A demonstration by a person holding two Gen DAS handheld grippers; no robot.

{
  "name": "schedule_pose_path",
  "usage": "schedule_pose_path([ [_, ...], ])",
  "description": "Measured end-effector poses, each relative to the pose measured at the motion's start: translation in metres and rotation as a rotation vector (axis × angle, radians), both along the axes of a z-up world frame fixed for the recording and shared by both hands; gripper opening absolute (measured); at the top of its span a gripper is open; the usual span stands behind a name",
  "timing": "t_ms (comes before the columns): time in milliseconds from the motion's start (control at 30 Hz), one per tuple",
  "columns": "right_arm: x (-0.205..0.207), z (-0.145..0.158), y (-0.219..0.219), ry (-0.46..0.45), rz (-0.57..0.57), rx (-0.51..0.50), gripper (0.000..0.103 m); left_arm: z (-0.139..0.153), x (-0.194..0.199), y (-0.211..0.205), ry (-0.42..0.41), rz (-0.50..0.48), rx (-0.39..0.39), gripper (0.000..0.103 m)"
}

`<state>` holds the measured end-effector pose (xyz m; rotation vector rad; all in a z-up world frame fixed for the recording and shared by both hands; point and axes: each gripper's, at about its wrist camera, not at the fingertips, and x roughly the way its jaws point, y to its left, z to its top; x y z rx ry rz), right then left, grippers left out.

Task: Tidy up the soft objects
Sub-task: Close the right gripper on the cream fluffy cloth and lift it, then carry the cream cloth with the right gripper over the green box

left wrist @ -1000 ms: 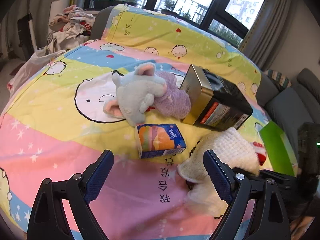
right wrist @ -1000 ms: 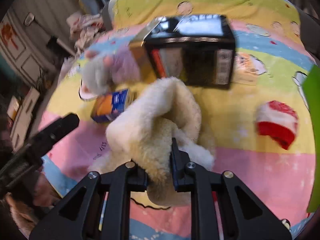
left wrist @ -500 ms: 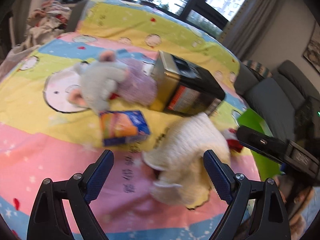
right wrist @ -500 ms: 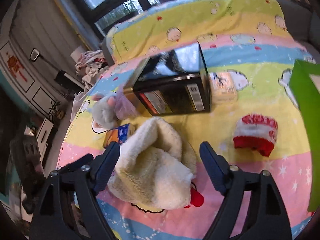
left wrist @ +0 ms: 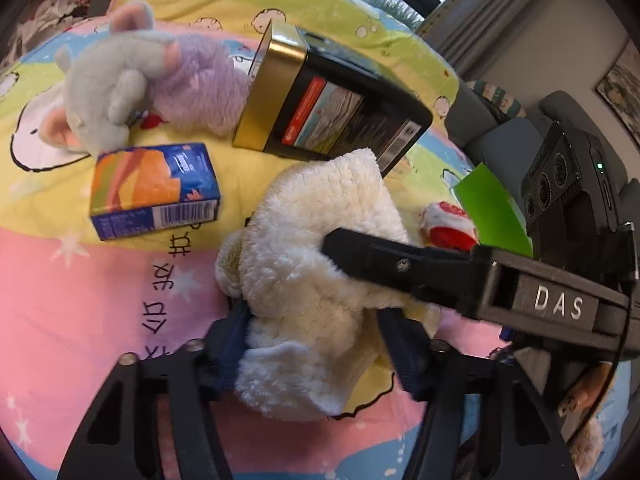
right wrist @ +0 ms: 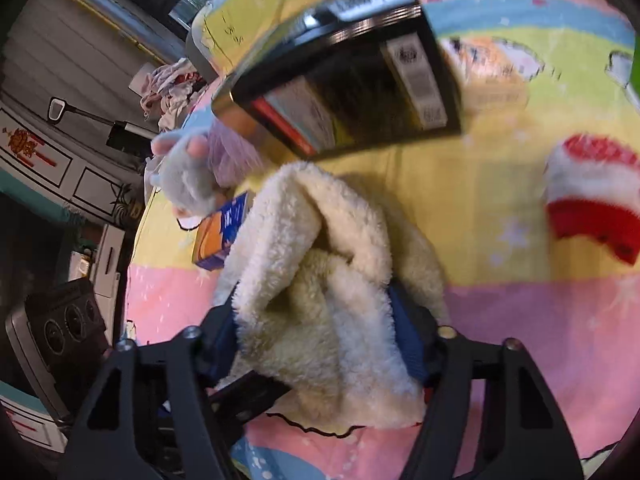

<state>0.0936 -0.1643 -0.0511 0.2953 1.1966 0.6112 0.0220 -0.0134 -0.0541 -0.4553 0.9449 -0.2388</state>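
A cream fleece piece [left wrist: 316,240] lies bunched on the cartoon bedspread [left wrist: 80,320]. My left gripper [left wrist: 316,344] has it between its blue pads [left wrist: 234,340]; the jaws are closing and both pads touch the pile. My right gripper [right wrist: 320,332] straddles the same fleece piece [right wrist: 320,280] from the other side, jaws closing, pads sunk into it. One finger of the right gripper [left wrist: 380,256] lies across the fleece. A grey elephant plush [left wrist: 104,80] and a purple plush [left wrist: 200,84] rest at the back left. A red-and-white knitted piece [right wrist: 592,200] lies to the right.
An orange-and-blue tissue box [left wrist: 156,188] sits left of the fleece. A black-and-gold tin [left wrist: 332,108] lies on its side just behind it. A green sheet [left wrist: 492,208] is at the bed's right edge, with a grey sofa beyond.
The right gripper let go of a fold of the fleece, opened wide, then came down around it again. The left gripper moved right and down onto the fleece and narrowed.
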Motion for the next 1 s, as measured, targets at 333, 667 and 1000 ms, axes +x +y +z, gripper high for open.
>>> schedule_pose_path([
  [333, -0.015, 0.006, 0.006, -0.055, 0.023, 0.037, 0.042, 0.013, -0.006, -0.003, -0.045, -0.005, 0.052, 0.039],
  [667, -0.023, 0.014, 0.018, -0.177, 0.036, 0.112, 0.042, 0.029, -0.016, -0.005, -0.129, 0.033, 0.182, 0.038],
  [1000, -0.04, 0.043, 0.018, -0.366, 0.051, 0.187, 0.043, 0.058, -0.036, -0.008, -0.303, 0.039, 0.281, 0.038],
])
